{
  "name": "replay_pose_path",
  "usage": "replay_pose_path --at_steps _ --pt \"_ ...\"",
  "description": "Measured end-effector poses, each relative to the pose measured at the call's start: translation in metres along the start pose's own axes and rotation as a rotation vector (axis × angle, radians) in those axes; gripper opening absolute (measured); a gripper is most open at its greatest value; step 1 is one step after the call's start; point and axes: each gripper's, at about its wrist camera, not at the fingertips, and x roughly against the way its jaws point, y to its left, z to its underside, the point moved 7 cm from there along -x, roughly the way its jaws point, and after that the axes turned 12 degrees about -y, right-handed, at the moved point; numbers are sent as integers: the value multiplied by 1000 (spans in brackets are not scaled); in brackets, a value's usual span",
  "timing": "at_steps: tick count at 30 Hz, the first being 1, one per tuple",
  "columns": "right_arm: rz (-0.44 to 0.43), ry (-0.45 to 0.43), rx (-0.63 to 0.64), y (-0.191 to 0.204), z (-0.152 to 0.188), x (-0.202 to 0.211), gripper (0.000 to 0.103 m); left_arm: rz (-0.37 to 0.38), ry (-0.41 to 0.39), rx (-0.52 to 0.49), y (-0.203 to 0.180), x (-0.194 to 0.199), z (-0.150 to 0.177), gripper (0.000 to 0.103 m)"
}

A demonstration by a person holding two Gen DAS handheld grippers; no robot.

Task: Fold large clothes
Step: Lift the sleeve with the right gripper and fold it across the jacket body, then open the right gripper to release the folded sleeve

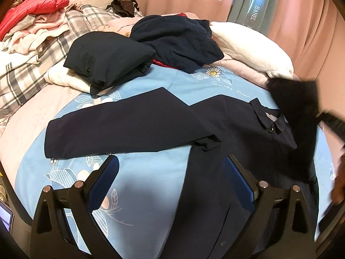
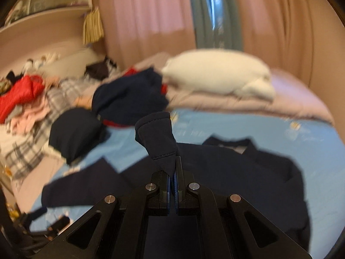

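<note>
One sleeve cuff pinched in right tool

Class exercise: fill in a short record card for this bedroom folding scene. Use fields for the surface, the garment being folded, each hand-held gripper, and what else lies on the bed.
Surface: blue floral bedsheet
Garment: navy jacket, spread flat, one sleeve laid across the sheet
Left hand-held gripper: open, above the jacket, holding nothing
Right hand-held gripper: shut on the jacket's sleeve cuff
Other items: folded dark garment, white pillow, red jacket on a clothes pile
</note>
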Motion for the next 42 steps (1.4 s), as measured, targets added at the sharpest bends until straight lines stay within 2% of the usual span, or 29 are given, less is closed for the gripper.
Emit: replay_pose_path --at_steps 11,15,17,18,20,21,22,24,27,31,34,38,42 --pt "-41 270 -32 17 93 -38 3 -2 36 24 14 -13 13 97" --pt "-57 312 -28 18 102 -36 7 17 47 15 8 -18 15 97" --pt "-90 305 -56 17 95 -27 25 37 57 9 1 -21 15 97" --pt "-109 285 -82 14 87 -18 30 49 63 9 -2 -22 15 98" --pt "-120 241 -125 4 74 1 54 84 73 20 -12 -26 13 98" --pt "-112 218 -141 -3 67 10 59 103 78 27 -17 -28 12 98" --pt "-99 188 -158 -15 58 23 64 121 85 33 -22 -30 12 98" --pt "-68 152 -175 -35 50 39 65 162 99 42 -35 -37 12 98" --pt "52 108 -185 -79 45 57 66 191 137 15 -57 -53 22 98" --pt "228 104 -212 -142 57 71 67 214 192 -36 -83 -82 42 97" --pt "324 115 -239 -176 72 74 67 256 244 -30 -95 -103 58 96" --pt "399 114 -326 -214 92 81 67 276 322 10 -106 -125 76 79" --pt "436 133 -359 -236 106 83 67 284 299 38 -112 -131 80 73"
